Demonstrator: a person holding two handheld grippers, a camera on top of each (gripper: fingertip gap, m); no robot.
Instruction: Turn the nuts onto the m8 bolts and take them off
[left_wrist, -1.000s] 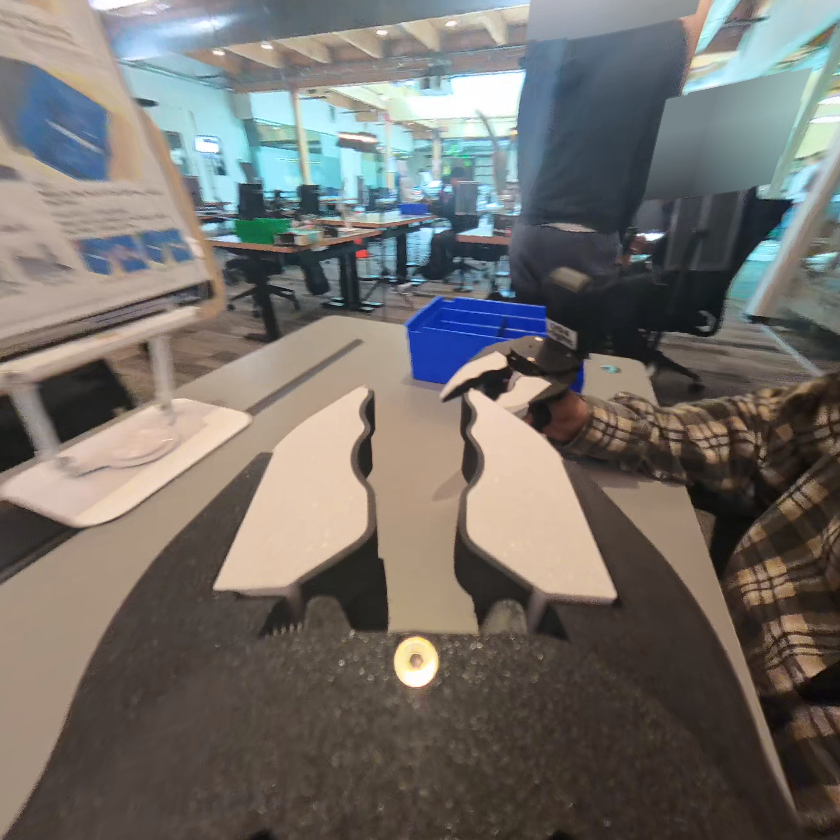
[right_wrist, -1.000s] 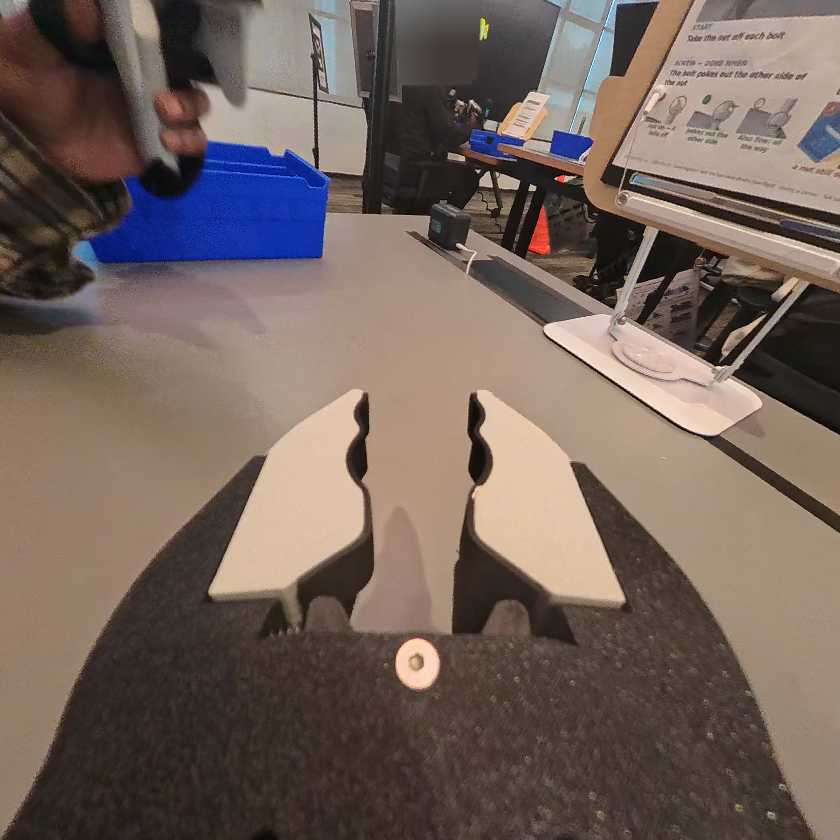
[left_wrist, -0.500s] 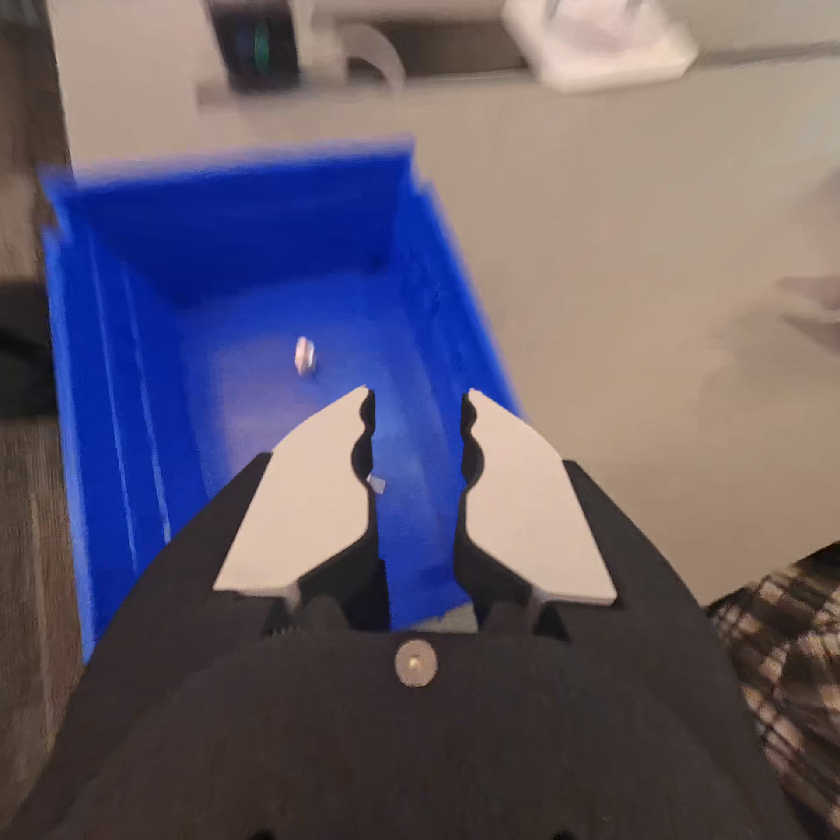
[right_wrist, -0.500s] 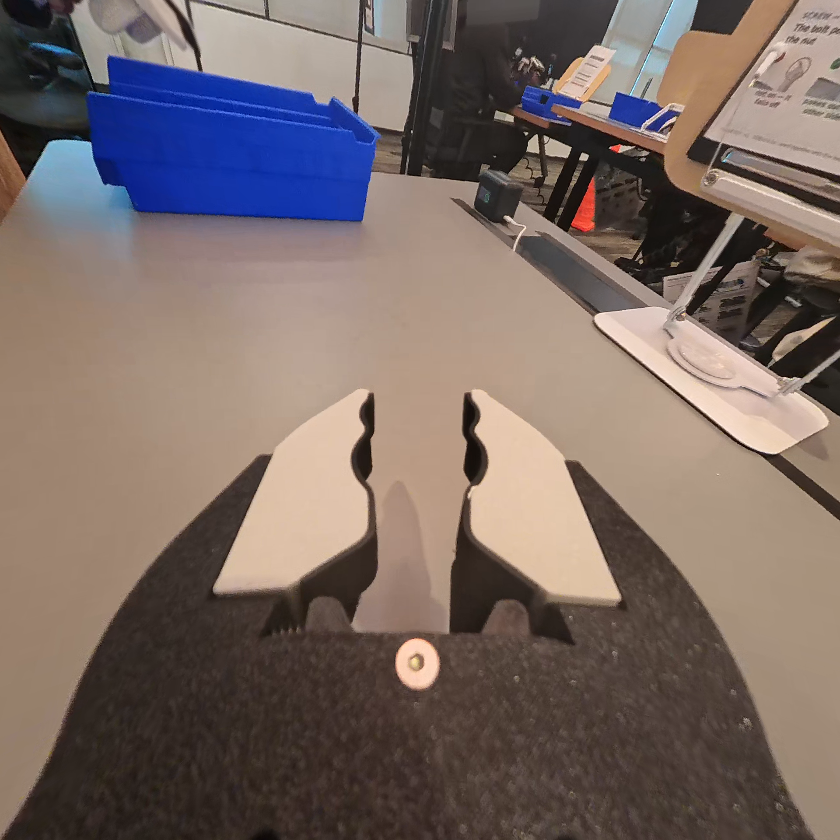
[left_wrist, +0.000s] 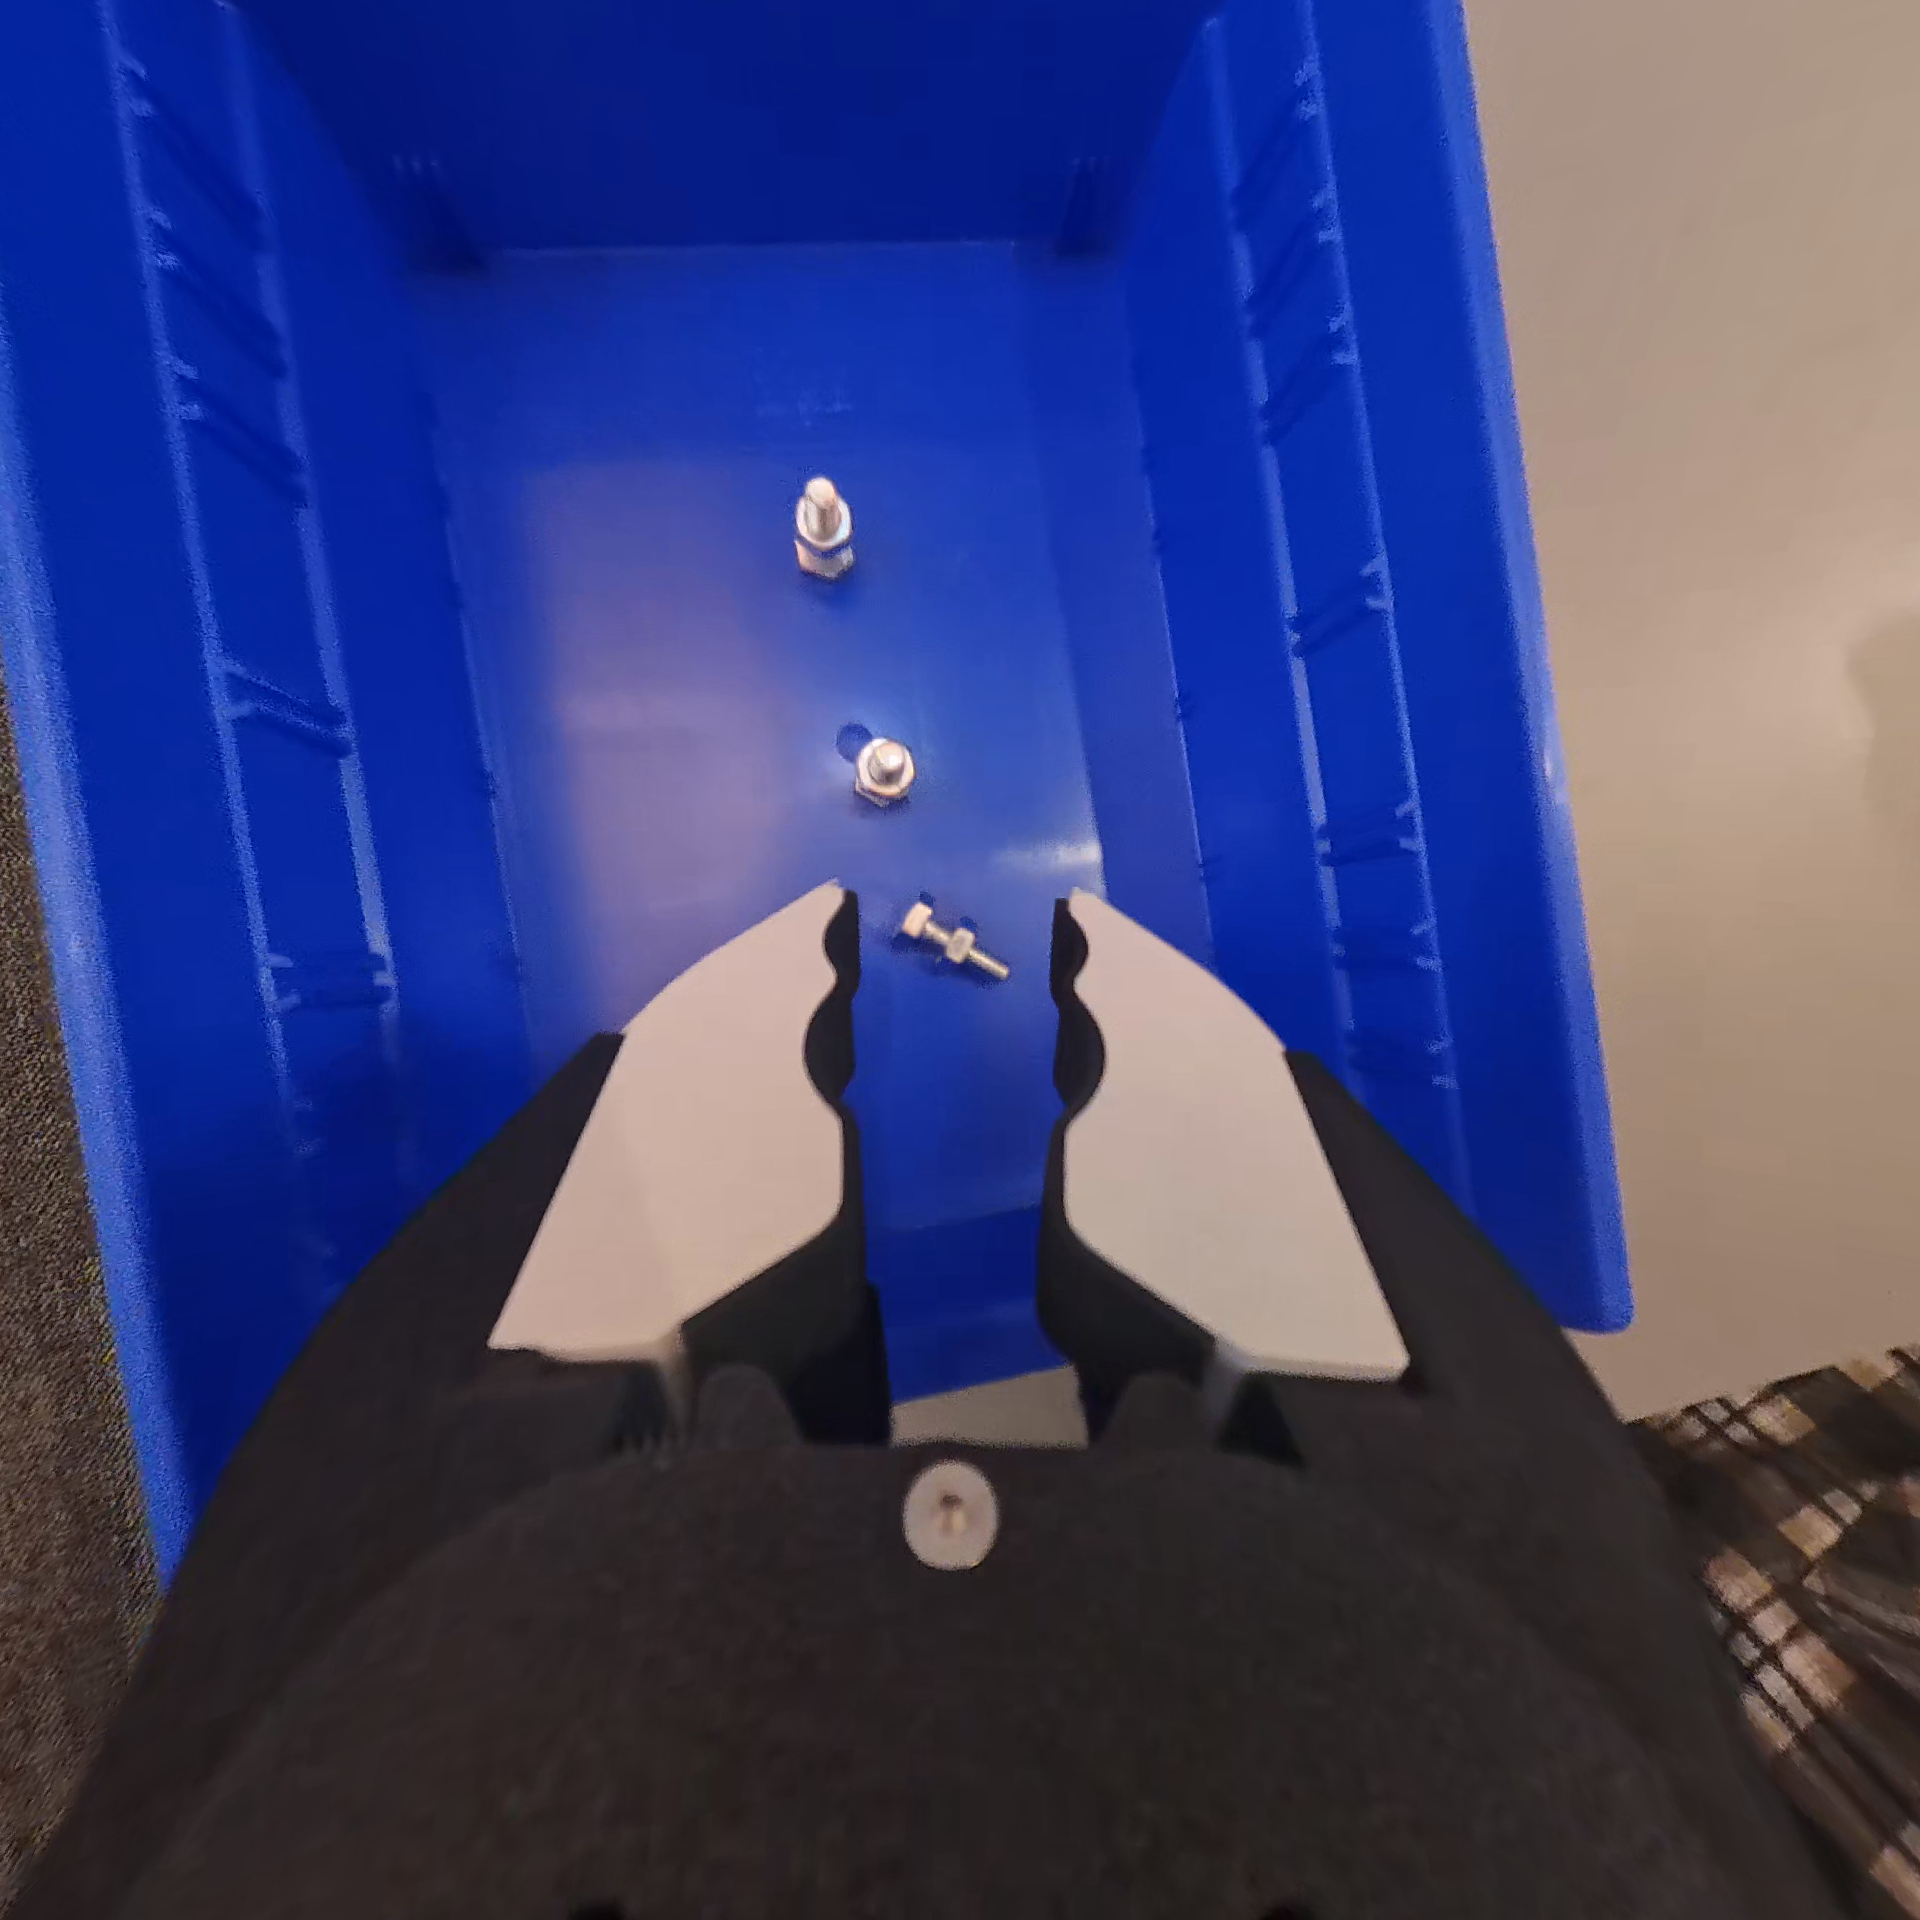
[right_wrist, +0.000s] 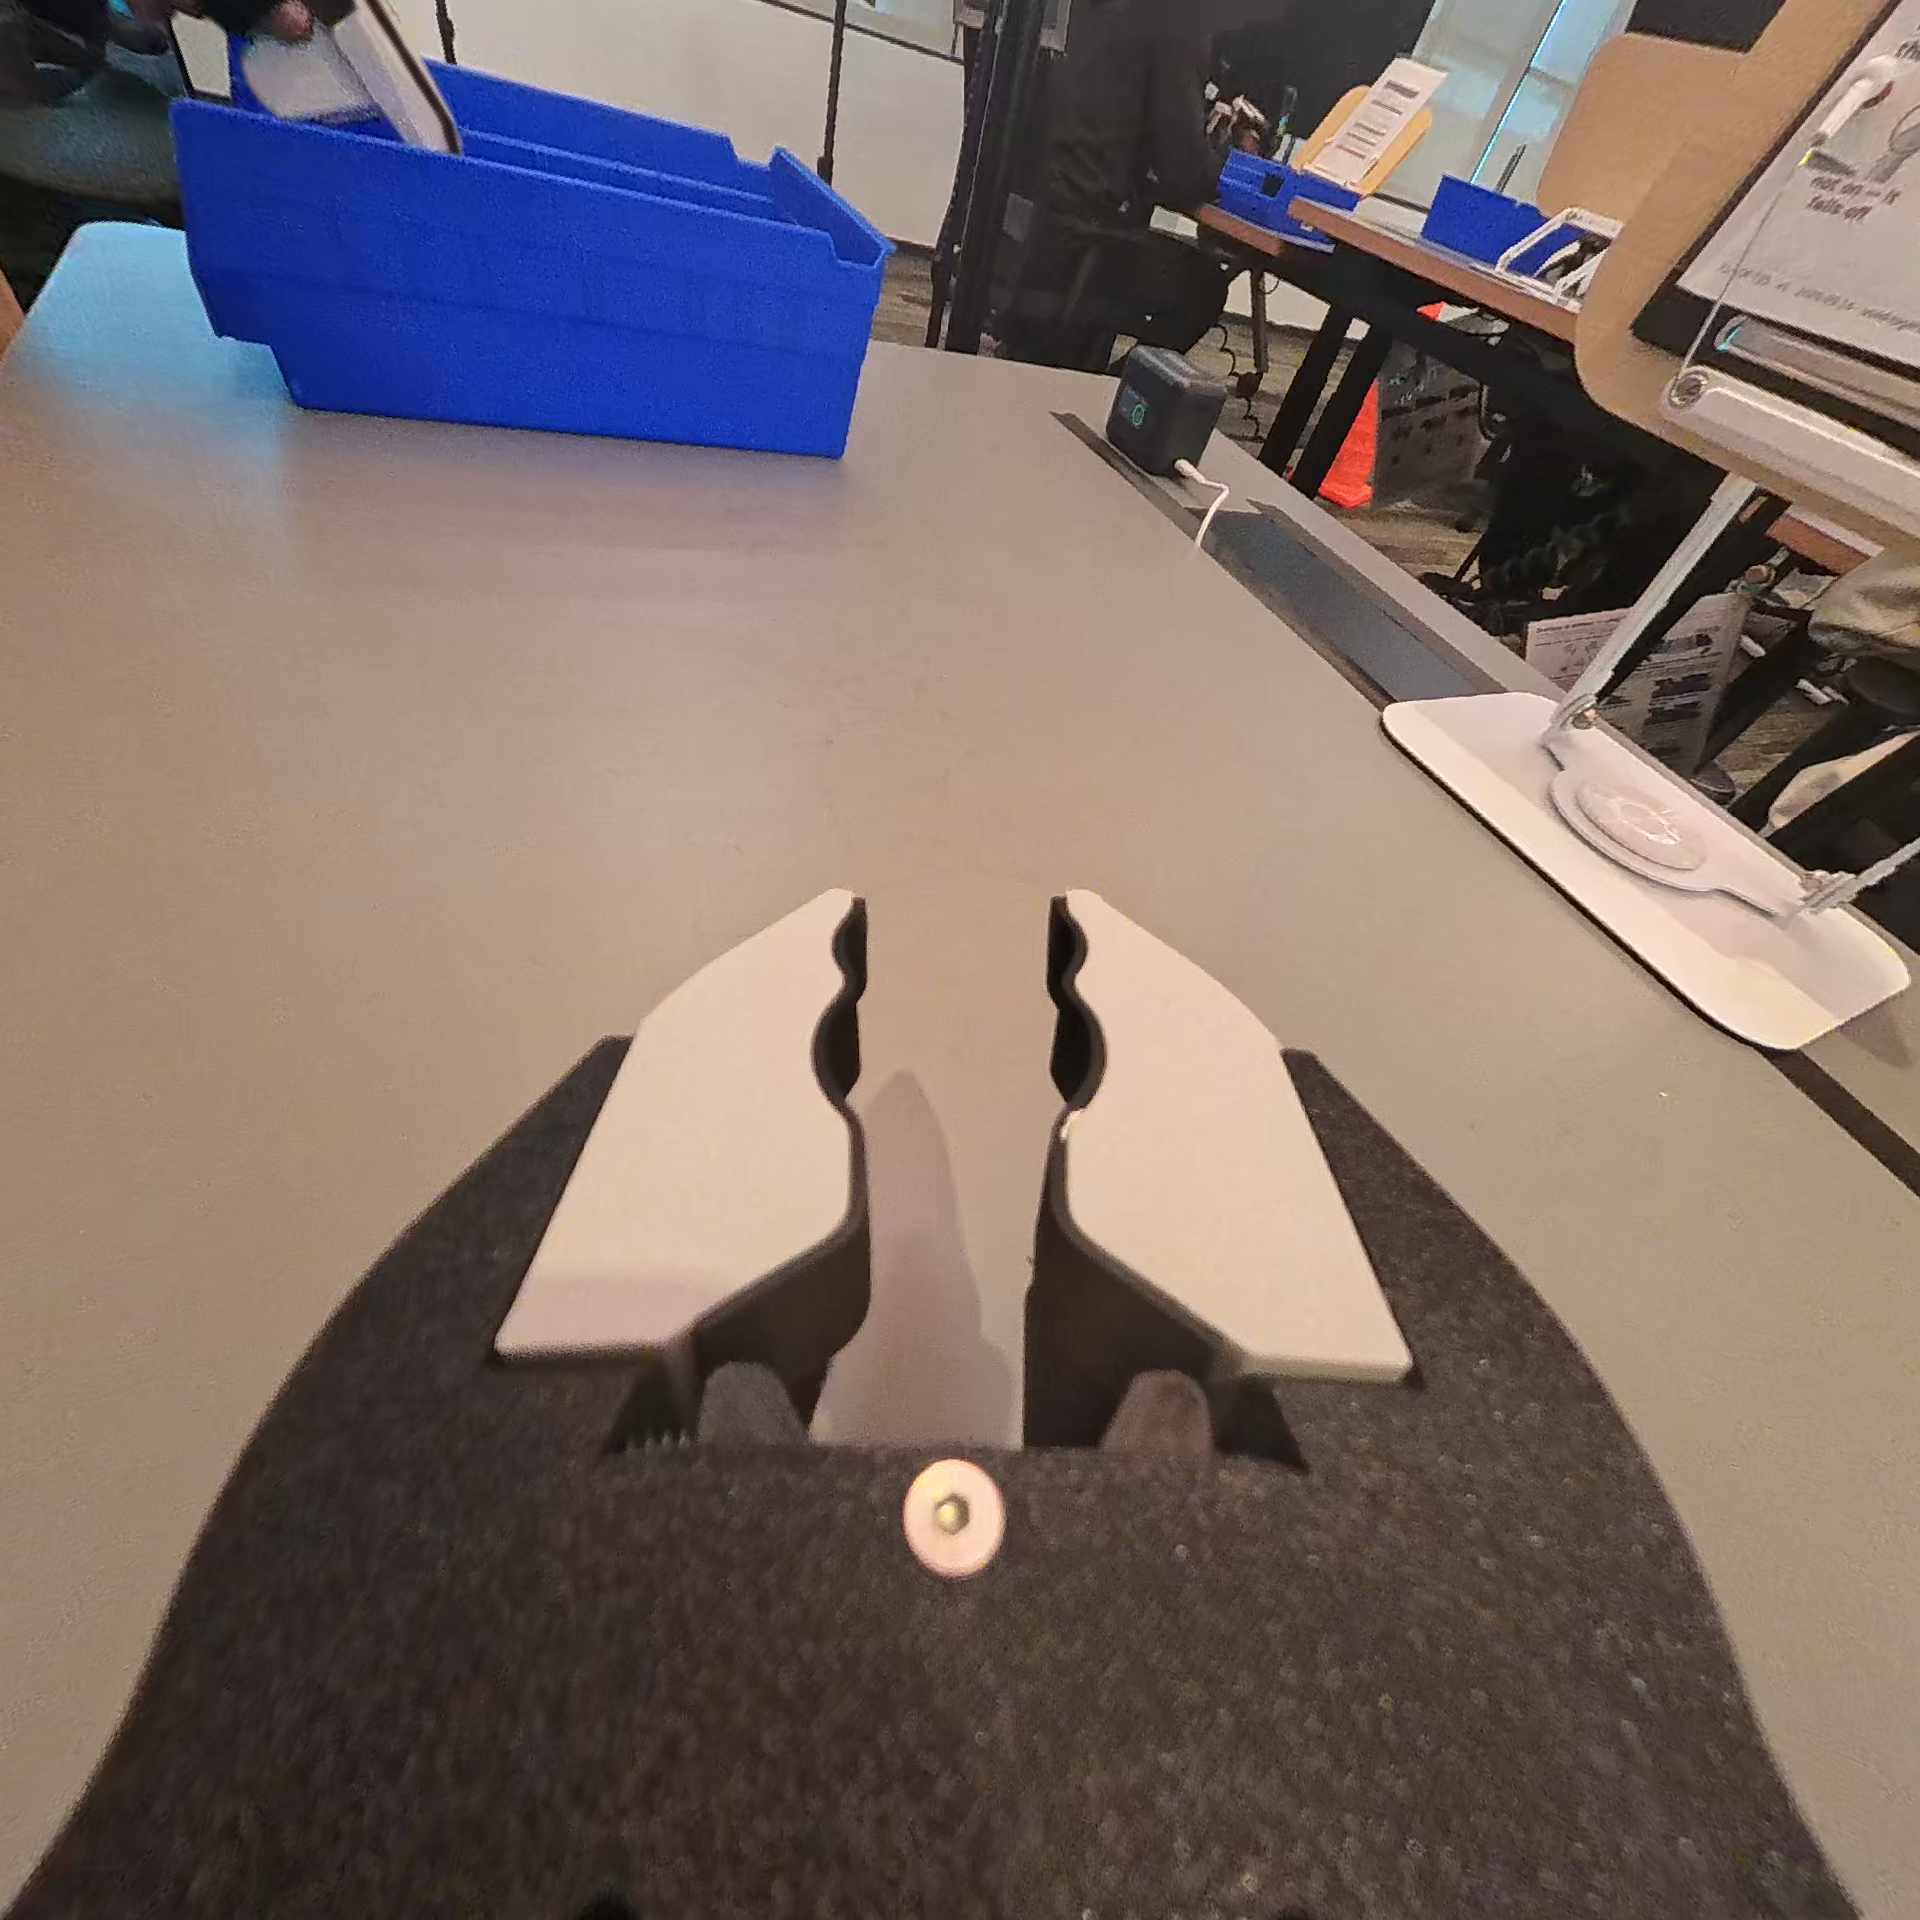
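In the left wrist view I look down into a blue bin (left_wrist: 260, 727). Three silver bolts with nuts on them are on its floor: one stands at the far end (left_wrist: 824, 532), one stands in the middle (left_wrist: 883, 771), and a smaller one lies on its side (left_wrist: 951, 937). My left gripper (left_wrist: 954, 904) is open and empty, above the bin, with the lying bolt seen between its fingertips. My right gripper (right_wrist: 956, 904) is open and empty, low over the grey table (right_wrist: 520, 675). The bin (right_wrist: 540, 281) stands at the far left, with the left gripper's fingers (right_wrist: 343, 73) dipping into it.
A white document stand (right_wrist: 1662, 862) with an instruction sheet is at the table's right edge. A small black charger (right_wrist: 1162, 407) with a white cable sits by a dark slot in the table. A plaid sleeve (left_wrist: 1808, 1558) shows at lower right. Other desks and a person are beyond.
My left gripper swung from the table to over the blue bin and moved closer, so the bolts now show sharply. My right gripper stayed open and shifted slightly forward over the table.
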